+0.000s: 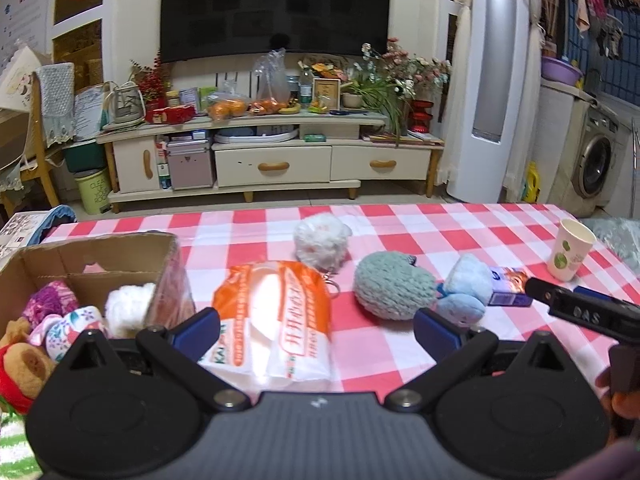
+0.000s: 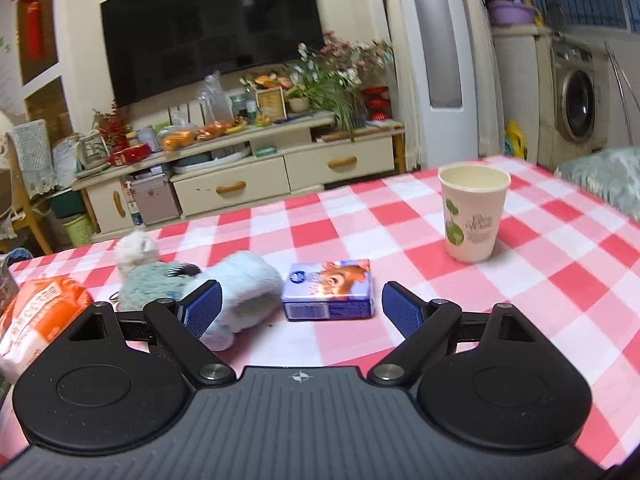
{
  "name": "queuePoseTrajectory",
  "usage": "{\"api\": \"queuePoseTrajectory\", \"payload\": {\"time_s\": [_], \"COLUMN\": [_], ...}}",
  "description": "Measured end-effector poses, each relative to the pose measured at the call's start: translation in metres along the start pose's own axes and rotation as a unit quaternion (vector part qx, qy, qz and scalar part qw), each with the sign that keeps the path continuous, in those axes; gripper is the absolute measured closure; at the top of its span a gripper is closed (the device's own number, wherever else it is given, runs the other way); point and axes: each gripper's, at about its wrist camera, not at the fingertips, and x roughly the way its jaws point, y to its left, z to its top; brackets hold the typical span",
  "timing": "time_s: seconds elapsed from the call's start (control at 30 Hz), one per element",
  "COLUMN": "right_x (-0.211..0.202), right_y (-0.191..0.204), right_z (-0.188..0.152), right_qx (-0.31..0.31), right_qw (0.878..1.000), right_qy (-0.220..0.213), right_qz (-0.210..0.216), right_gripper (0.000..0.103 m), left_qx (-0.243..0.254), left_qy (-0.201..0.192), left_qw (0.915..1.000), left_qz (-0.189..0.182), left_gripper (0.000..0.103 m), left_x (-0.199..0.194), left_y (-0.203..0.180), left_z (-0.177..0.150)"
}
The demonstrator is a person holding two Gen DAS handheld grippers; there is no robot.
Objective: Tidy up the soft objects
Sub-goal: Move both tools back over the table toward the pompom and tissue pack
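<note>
The left gripper [image 1: 316, 330] stood wide and empty above the near edge of the worktop [image 1: 460, 224], its blue pads either side of the orange pack [image 1: 276, 312] of tissues without touching it. The box [image 1: 100, 256] sat just to the left, already holding a brown plush, a floral cloth, a purple piece and a white fluffy thing. Still out on the checked cloth were the white pom-pom [image 1: 322, 240] with its key ring, the green knit [image 1: 394, 286] and, touching it on the right, the blue plush [image 1: 466, 290]. The right gripper [image 2: 302, 308] was also wide and held nothing; it faced the soap box [image 2: 330, 290], with its left pad close against the blue plush. The cup [image 2: 472, 212] stood well apart, farther back on the right. The step in hand looked like the reach for the next soft item, with the sorting roughly half done. For the left side, the likely move was to come down over the pack and close across its width, gently, since the wrapper would crumple and might slip; then a short carry left over the box wall. The right side would need to turn slightly left to take the plush and leave the soap box and cup, which did not seem to belong with the soft things.
</note>
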Motion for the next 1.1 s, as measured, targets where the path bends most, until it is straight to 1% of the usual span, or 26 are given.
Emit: {"api": "queuePoseTrajectory", "payload": {"time_s": [0.23, 0.37, 0.5, 0.63, 0.87, 1.0, 1.03, 1.07, 1.1], "right_x": [0.032, 0.057, 0.076, 0.091, 0.104, 0.099, 0.099, 0.098, 0.098], "right_y": [-0.014, -0.024, -0.028, -0.027, -0.027, -0.027, -0.028, -0.03, -0.031], "right_z": [0.001, 0.006, 0.006, 0.005, 0.006, 0.008, 0.008, 0.008, 0.008], "right_qx": [-0.011, -0.02, -0.014, -0.023, -0.027, -0.035, -0.035, -0.033, -0.034], "right_qw": [1.0, 0.999, 0.997, 0.996, 0.996, 0.996, 0.996, 0.996, 0.996], "right_qy": [0.014, 0.039, 0.07, 0.082, 0.086, 0.082, 0.081, 0.081, 0.081], "right_qz": [-0.017, -0.024, -0.009, -0.012, -0.018, -0.013, -0.012, -0.008, -0.006], "right_gripper": [0.0, 0.0, 0.0, 0.0, 0.0, 0.0, 0.003, 0.009, 0.009], "left_qx": [0.02, 0.027, 0.027, 0.025, 0.015, 0.011, 0.01, 0.009, 0.009], "left_qy": [0.01, 0.016, 0.018, 0.018, 0.021, 0.022, 0.022, 0.021, 0.019], "left_qw": [0.9997, 0.9995, 0.9994, 0.9995, 0.9997, 0.9997, 0.9997, 0.9997, 0.9998], "left_qz": [-0.005, -0.005, -0.006, -0.003, -0.001, 0.003, 0.003, 0.003, 0.003], "left_gripper": [0.001, 0.001, 0.001, 0.001, 0.001, 0.001, 0.001, 0.001, 0.001], "left_x": [0.007, 0.011, 0.015, 0.02, 0.026, 0.03, 0.031, 0.032, 0.033], "left_y": [-0.015, -0.021, -0.027, -0.031, -0.034, -0.036, -0.037, -0.037, -0.038], "left_z": [-0.004, -0.007, -0.008, -0.008, -0.008, -0.009, -0.008, -0.008, -0.007]}}
